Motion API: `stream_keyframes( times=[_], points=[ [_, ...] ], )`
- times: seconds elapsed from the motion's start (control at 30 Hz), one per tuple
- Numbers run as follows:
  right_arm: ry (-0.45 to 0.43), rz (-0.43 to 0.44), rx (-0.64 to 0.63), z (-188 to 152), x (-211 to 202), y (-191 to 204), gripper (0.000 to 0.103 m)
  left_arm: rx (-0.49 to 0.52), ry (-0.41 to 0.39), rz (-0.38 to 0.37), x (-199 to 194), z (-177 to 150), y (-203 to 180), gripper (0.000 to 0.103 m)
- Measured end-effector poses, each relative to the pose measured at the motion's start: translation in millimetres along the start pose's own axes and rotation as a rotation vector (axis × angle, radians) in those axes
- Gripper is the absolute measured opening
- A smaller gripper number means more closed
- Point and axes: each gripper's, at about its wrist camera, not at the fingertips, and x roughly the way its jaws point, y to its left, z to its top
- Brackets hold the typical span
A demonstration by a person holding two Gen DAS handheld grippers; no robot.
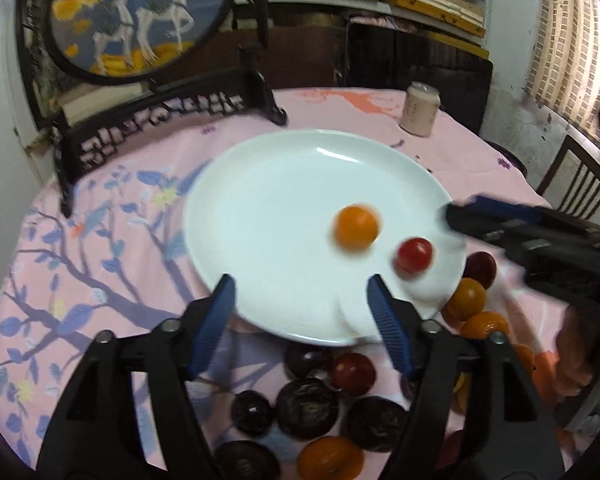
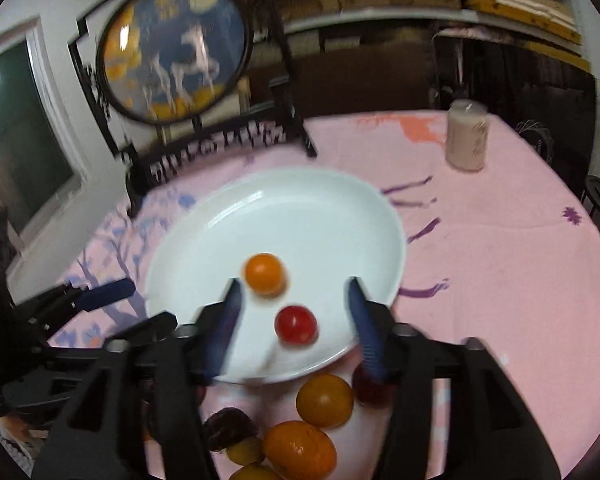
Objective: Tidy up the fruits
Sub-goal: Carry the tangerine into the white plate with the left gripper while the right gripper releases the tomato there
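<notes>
1. Table (image 2: pixel 500 280), round, under a pink cloth printed with blue branches; bears everything listed below
2. Framed round picture (image 1: pixel 136 16) of white horses, on a dark carved stand at the far edge; not part of the job
3. White plate (image 1: pixel 284 184), mid-table, shallow; holds two fruits only, so the sorting looks barely begun
4. Left gripper (image 1: pixel 300 300), jaws spread wide and holding nothing, poised over the near rim of the plate
5. Right gripper (image 2: pixel 294 312), jaws likewise apart and empty, tips over the near part of the plate, the red fruit between and below them; whether it was just let go cannot be told
6. Pale jar (image 2: pixel 467 136), upright near the far edge, well apart from the plate
7. Loose heap of fruit (image 1: pixel 308 408) on the cloth just beside the plate's near rim: dark purple, red and orange pieces
8. Orange fruit (image 1: pixel 356 227) on the plate, blurred
9. Red fruit (image 1: pixel 415 255) on the plate, near the orange one but apart
10. Judged next: one open gripper must come down to the heap, close gently on a single round fruit, and carry it to the plate
</notes>
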Motion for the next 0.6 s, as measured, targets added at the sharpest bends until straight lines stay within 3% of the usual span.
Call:
stream_keyframes(
  times=[0.03, 0.07, 0.13, 0.2, 0.43, 0.6],
  points=[
    [-0.041, -0.008, -0.004, -0.7, -11.6, -0.7, 0.098, -0.002, -0.015, 0.017, -4.5, -1.2, 1.6, 0.079],
    [-0.104, 0.004, -0.021, -3.9, -25.8, -1.3, 0.102, -0.007, -0.025, 0.027, -8.0, -2.1, 3.4, 0.083],
    [-0.16, 0.046, -0.056, -12.8, -41.2, -1.1, 0.102, -0.026, -0.045, 0.04, -17.0, -5.2, 8.3, 0.086],
    [-0.111, 0.047, -0.077, -20.9, -46.2, 2.2, 0.102, -0.042, -0.059, 0.033, -27.2, -11.0, 12.6, 0.089],
    [-0.1, 0.086, -0.036, -61.0, -74.3, -3.9, 0.102, -0.092, -0.062, 0.04, -62.6, -63.6, 26.9, 0.095],
    [-0.062, 0.042, -0.012, -90.3, -82.1, -9.1, 0.102, -0.053, -0.015, 0.043, -76.5, -107.4, 24.9, 0.098]
  ],
)
